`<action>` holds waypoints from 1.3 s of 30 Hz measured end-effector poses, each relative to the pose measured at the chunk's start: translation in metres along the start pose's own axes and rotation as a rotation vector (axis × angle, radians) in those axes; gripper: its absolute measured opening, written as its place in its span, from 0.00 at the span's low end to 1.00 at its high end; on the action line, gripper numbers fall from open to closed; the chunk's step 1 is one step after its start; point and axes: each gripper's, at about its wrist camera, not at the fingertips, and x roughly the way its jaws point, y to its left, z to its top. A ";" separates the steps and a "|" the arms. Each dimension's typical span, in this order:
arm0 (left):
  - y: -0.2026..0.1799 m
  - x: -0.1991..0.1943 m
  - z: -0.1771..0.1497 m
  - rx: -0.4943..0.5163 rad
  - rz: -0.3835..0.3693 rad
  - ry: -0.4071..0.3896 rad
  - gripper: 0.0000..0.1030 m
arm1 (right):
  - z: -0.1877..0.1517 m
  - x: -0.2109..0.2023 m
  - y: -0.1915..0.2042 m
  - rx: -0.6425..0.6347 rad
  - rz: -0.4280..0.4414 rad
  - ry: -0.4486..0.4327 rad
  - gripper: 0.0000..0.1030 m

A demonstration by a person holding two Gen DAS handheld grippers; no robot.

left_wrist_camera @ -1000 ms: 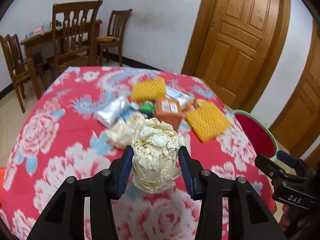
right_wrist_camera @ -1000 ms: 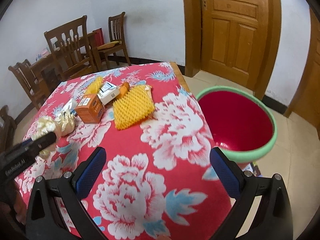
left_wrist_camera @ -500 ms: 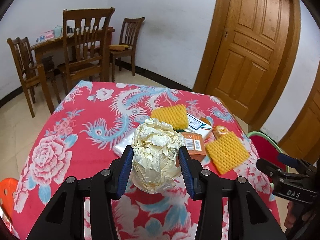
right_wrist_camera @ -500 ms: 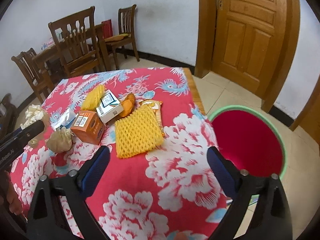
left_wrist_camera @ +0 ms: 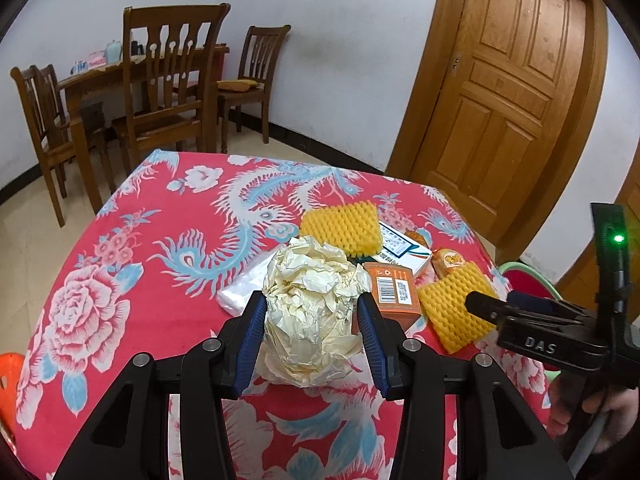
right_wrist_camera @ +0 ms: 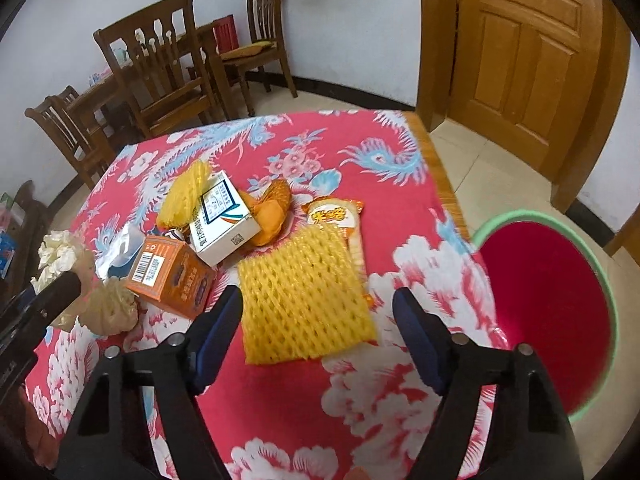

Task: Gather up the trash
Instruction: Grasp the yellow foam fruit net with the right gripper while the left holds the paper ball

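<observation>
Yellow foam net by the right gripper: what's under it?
The foam net lies partly on an orange snack packet, whose top and right edge stick out. The rest of the packet is covered; elsewhere under the net only the tablecloth shows at its edges.

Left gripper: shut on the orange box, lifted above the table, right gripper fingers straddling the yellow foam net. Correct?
Not quite. The left gripper is shut on the crumpled paper ball, not the orange box, which lies on the table; the left wrist view shows it. The rest holds: the right gripper has its fingers either side of the yellow foam net, closing.
</observation>
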 end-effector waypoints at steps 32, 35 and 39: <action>-0.019 -0.017 0.003 0.008 -0.028 -0.014 0.46 | -0.010 -0.045 -0.004 -0.020 0.076 -0.089 0.12; -0.026 -0.021 0.005 0.017 -0.044 -0.015 0.46 | -0.011 -0.061 -0.007 -0.019 0.080 -0.121 0.12; -0.036 -0.024 0.009 0.032 -0.061 -0.019 0.46 | -0.013 -0.080 -0.012 -0.015 0.078 -0.167 0.12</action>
